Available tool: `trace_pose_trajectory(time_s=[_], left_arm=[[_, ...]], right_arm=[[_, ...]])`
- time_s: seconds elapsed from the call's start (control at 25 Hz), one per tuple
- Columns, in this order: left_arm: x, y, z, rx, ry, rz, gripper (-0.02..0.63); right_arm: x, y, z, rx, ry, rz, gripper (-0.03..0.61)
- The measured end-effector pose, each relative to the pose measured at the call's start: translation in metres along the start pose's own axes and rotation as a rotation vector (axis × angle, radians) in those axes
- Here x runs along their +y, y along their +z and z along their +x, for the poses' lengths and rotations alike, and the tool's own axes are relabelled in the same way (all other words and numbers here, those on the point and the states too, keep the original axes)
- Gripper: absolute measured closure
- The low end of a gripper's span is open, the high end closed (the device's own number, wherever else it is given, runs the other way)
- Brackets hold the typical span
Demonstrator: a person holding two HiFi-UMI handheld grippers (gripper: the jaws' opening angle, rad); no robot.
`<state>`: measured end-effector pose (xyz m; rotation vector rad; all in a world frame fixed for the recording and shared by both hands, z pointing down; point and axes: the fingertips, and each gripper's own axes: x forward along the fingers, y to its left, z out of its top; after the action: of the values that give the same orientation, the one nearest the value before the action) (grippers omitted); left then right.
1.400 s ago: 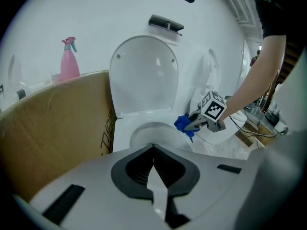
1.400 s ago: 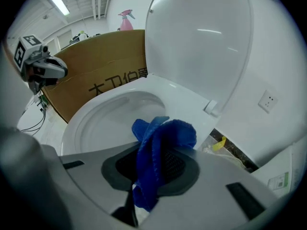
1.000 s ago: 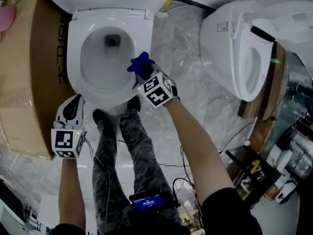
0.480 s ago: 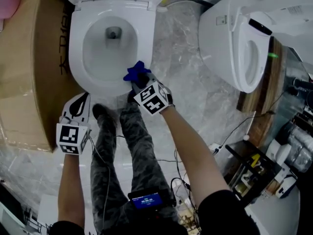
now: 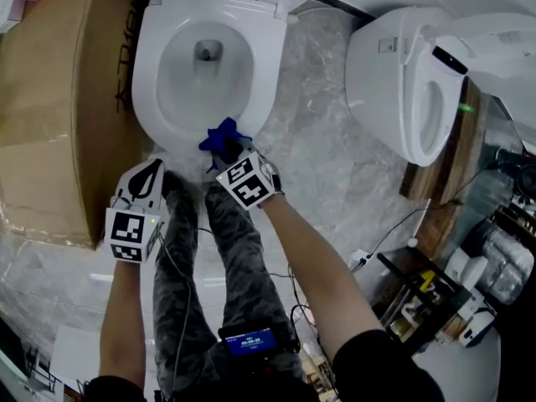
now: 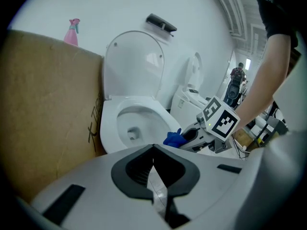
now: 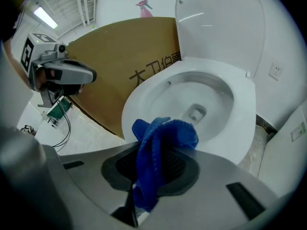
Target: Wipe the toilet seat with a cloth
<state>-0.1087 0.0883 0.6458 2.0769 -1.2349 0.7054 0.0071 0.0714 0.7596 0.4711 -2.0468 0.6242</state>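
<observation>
Looking down, the head view shows two toilets, the oval white toilet seat (image 5: pixel 261 65) at upper centre and a second white toilet (image 5: pixel 389 74) at right, with one brown cardboard box (image 5: pixel 59 124) at left. Only the gripper views show the raised white lid (image 7: pixel 220 23) and a pink spray bottle (image 6: pixel 73 31) above the box. The one crumpled blue cloth (image 5: pixel 223 136) lies at the seat's front rim, pinched in the closed right gripper (image 5: pixel 226 149). The left gripper (image 5: pixel 151 172), lower left, is closed on nothing.

The cloth (image 5: pixel 223 138) is showing deep blue against the white seat (image 5: pixel 266 65). The box (image 5: pixel 59 99) is looking brown, the floor (image 5: pixel 318 124) grey-marbled, the trousers (image 5: pixel 243 266) camouflage-grey, the spray bottle (image 6: pixel 73 30) pink.
</observation>
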Motion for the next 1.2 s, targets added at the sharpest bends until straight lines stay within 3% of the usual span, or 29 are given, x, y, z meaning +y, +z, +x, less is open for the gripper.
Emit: trace_pose_trajectory(time_s=[0.36, 0.68, 0.96, 1.2], left_arm=[[0.009, -0.012, -0.002, -0.009, 0.029, -0.042, 0.603], [0.016, -0.012, -0.005, -0.018, 0.055, -0.066, 0.603], [0.027, -0.019, -0.004, -0.007, 0.085, -0.094, 0.603], [0.030, -0.008, 0.008, -0.011, 0.081, -0.109, 0.603]], right_arm=[[0.048, 0.030, 0.029, 0.055, 0.089, -0.132, 0.499], [0.081, 0.079, 0.063, 0.090, 0.195, -0.254, 0.500], [0.084, 0.129, 0.090, 0.082, 0.270, -0.302, 0.500], [0.061, 0.181, 0.109, 0.030, 0.253, -0.290, 0.502]])
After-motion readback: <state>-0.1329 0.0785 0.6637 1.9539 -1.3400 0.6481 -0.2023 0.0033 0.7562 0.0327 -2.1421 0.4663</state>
